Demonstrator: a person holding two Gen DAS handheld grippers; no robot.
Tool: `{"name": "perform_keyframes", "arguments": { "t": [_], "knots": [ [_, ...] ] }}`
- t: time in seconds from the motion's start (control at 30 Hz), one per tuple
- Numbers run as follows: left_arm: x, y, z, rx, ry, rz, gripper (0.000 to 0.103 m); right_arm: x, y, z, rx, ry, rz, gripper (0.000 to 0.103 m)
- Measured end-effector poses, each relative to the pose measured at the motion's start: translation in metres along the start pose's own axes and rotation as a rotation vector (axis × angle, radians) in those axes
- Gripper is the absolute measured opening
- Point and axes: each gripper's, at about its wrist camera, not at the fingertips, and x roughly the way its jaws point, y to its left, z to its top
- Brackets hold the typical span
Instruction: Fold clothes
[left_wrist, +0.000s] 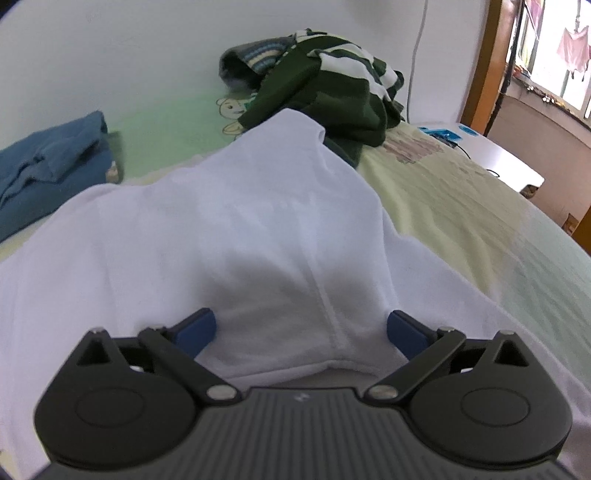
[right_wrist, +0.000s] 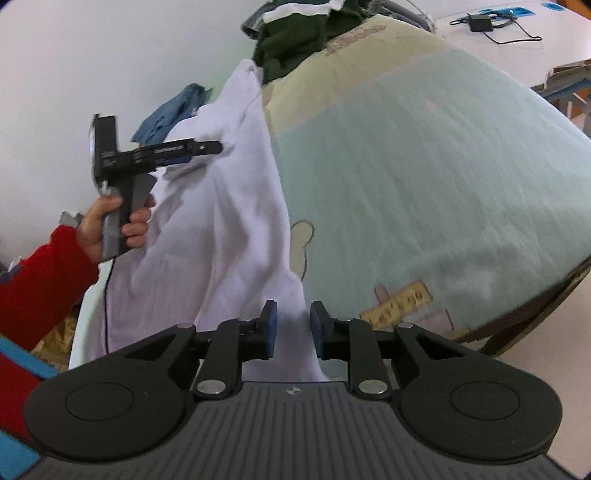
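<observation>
A white garment (left_wrist: 229, 229) lies spread over the bed (left_wrist: 461, 206), reaching toward the wall. My left gripper (left_wrist: 301, 330) is open, its blue pads wide apart on either side of a fold near the garment's hem. In the right wrist view the same white garment (right_wrist: 221, 221) hangs down along the bed's left side. My right gripper (right_wrist: 293, 326) is shut on its lower corner, with cloth pinched between the blue pads. A hand in a red sleeve (right_wrist: 40, 280) holds the left gripper (right_wrist: 216, 147) over the garment's upper part.
A heap of dark green and white striped clothes (left_wrist: 332, 85) sits at the head of the bed. A blue garment (left_wrist: 48, 162) lies by the wall on the left. A white table (left_wrist: 498, 155) with cables stands beyond the bed. The bed's edge (right_wrist: 517, 295) drops to the floor at the right.
</observation>
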Motion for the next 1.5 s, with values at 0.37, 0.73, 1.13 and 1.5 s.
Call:
{"name": "perform_keyframes", "arguments": {
  "t": [0.37, 0.73, 1.13, 1.5],
  "knots": [
    [0.002, -0.004, 0.0, 0.0, 0.0, 0.011, 0.102, -0.008, 0.016, -0.017, -0.188, 0.06, -0.043, 0.003],
    [-0.005, -0.016, -0.009, 0.057, 0.003, -0.007, 0.102, -0.004, 0.019, -0.029, -0.261, 0.146, -0.066, 0.002],
    [-0.018, -0.022, -0.013, 0.082, -0.016, -0.033, 0.101, -0.023, 0.054, -0.009, -0.316, 0.025, -0.067, 0.022],
    [-0.041, -0.031, -0.021, 0.063, -0.034, -0.054, 0.102, 0.047, 0.103, -0.028, -0.522, 0.065, -0.197, 0.008]
  ]
}}
